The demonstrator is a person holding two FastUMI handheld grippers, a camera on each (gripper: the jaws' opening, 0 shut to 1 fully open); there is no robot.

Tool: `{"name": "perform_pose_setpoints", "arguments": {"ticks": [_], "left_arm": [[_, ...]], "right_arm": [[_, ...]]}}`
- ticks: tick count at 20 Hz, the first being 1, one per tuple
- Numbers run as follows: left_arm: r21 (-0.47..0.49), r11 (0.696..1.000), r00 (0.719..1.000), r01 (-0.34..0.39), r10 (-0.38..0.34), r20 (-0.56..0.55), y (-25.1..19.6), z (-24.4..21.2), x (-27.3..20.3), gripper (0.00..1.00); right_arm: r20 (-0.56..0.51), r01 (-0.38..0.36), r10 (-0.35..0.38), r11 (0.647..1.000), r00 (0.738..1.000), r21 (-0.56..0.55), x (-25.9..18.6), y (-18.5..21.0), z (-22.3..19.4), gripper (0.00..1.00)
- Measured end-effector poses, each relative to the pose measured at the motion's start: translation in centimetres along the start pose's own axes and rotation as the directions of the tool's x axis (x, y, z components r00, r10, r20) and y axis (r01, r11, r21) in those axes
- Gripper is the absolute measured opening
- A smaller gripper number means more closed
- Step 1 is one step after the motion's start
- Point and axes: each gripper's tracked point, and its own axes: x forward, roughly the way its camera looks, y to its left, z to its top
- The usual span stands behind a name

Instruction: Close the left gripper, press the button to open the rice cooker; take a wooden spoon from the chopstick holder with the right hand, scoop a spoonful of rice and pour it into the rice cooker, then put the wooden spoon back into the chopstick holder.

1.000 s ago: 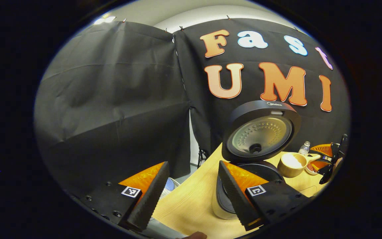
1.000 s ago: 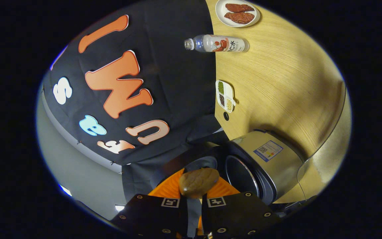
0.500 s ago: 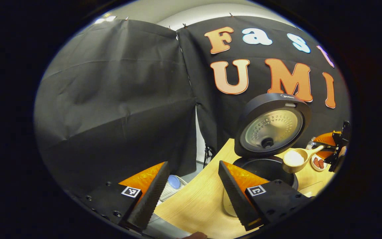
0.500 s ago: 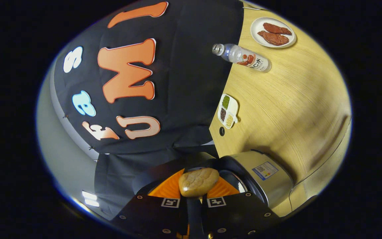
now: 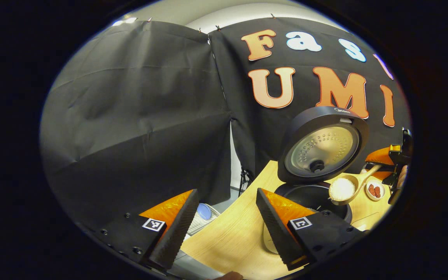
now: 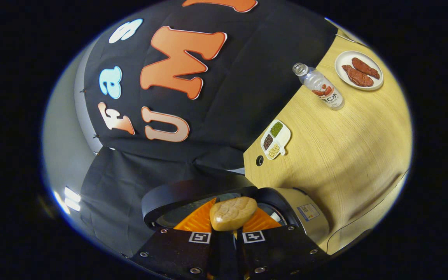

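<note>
1 cooker (image 5: 317,155) | 1 spoon (image 5: 344,188) | 1 bottle (image 6: 319,86) | 2 dishes (image 6: 359,70)

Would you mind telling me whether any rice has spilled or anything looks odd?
Nothing stands out. The wooden spoon holds its rice above the open rice cooker, and no grains show on the table.

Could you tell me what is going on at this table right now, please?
A person is adding rice to a rice cooker whose lid stands open. The right claw is shut on the handle of a wooden spoon; its bowl, heaped with rice, is tipped over the pot's rim. The left claw hangs open off to the side, holding nothing. A water bottle, a plate of meat and a small divided dish sit farther along the table.
</note>
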Motion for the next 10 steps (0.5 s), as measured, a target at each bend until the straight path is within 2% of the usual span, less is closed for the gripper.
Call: {"name": "perform_pose_setpoints", "arguments": {"ticks": [4, 5, 7, 8, 9, 10], "left_arm": [[0.003, 1.000, 1.000, 0.003, -0.003, 0.002, -0.1, 0.1, 0.1, 0.95], [0.002, 1.000, 1.000, 0.005, -0.005, 0.001, -0.1, -0.1, 0.2, 1.00], [0.001, 1.000, 1.000, 0.005, -0.005, 0.002, -0.1, 0.0, 0.1, 1.00], [0.001, 1.000, 1.000, 0.005, -0.005, 0.002, -0.2, 0.1, 0.1, 0.95], [0.002, 1.000, 1.000, 0.008, -0.008, 0.002, -0.3, -0.1, 0.2, 1.00], [0.004, 1.000, 1.000, 0.009, -0.009, 0.001, -0.3, 0.0, 0.2, 1.00]], "right_arm": [[0.004, -0.007, 0.008, 0.998, 1.000, -0.070, 0.2, 1.0, -0.3, 0.16], [0.006, -0.007, 0.008, 0.997, 1.000, -0.074, 0.2, 1.1, -0.2, 0.16], [0.010, -0.005, 0.005, 0.997, 1.000, -0.083, 0.4, 1.3, 0.0, 0.16], [0.014, -0.003, 0.004, 0.996, 1.000, -0.088, 0.3, 1.4, 0.0, 0.16], [0.018, -0.003, 0.005, 0.995, 1.000, -0.099, 0.3, 1.5, 0.1, 0.16], [0.023, -0.001, 0.004, 0.994, 1.000, -0.106, 0.2, 1.6, 0.3, 0.16]]}}
